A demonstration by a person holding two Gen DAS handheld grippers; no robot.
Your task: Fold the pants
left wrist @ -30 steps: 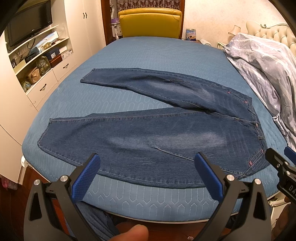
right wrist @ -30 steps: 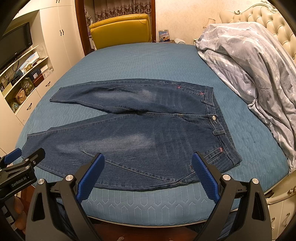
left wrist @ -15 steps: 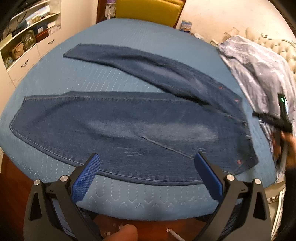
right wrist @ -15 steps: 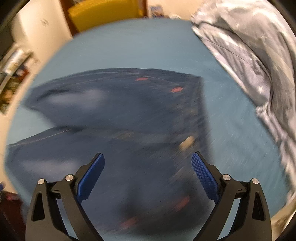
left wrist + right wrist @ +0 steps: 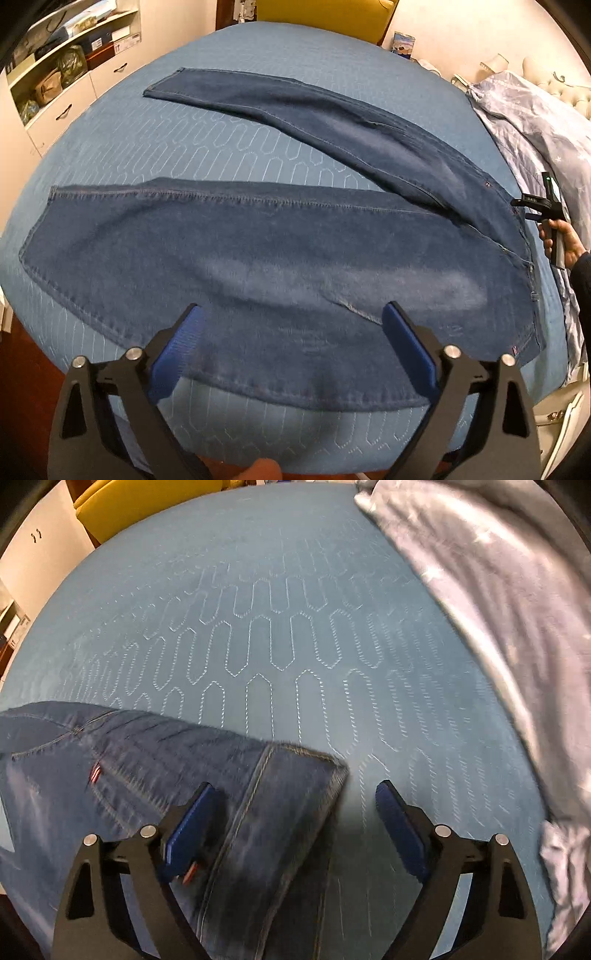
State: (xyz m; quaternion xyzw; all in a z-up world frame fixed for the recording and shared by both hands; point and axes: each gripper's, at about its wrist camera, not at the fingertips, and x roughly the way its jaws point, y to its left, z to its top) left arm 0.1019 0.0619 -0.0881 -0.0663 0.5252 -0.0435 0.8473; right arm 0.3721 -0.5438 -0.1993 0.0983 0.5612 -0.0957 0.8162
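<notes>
Dark blue jeans (image 5: 280,254) lie flat on the blue quilted bed (image 5: 236,155), legs spread in a V, waistband at the right. My left gripper (image 5: 291,343) is open and empty, hovering over the near leg by the bed's front edge. My right gripper (image 5: 291,827) is open and low over the far corner of the waistband (image 5: 295,782), its jaws either side of that corner, not closed on it. The right gripper also shows in the left wrist view (image 5: 546,206), held by a hand at the waistband.
A grey star-print duvet (image 5: 498,602) is bunched along the right side of the bed. A yellow chair (image 5: 321,11) stands beyond the far end. White shelves and drawers (image 5: 62,74) line the left wall. The bed's front edge drops to a wooden floor (image 5: 22,387).
My right gripper moved forward and down to the far corner of the waistband. My left gripper moved in over the near leg and tilted down.
</notes>
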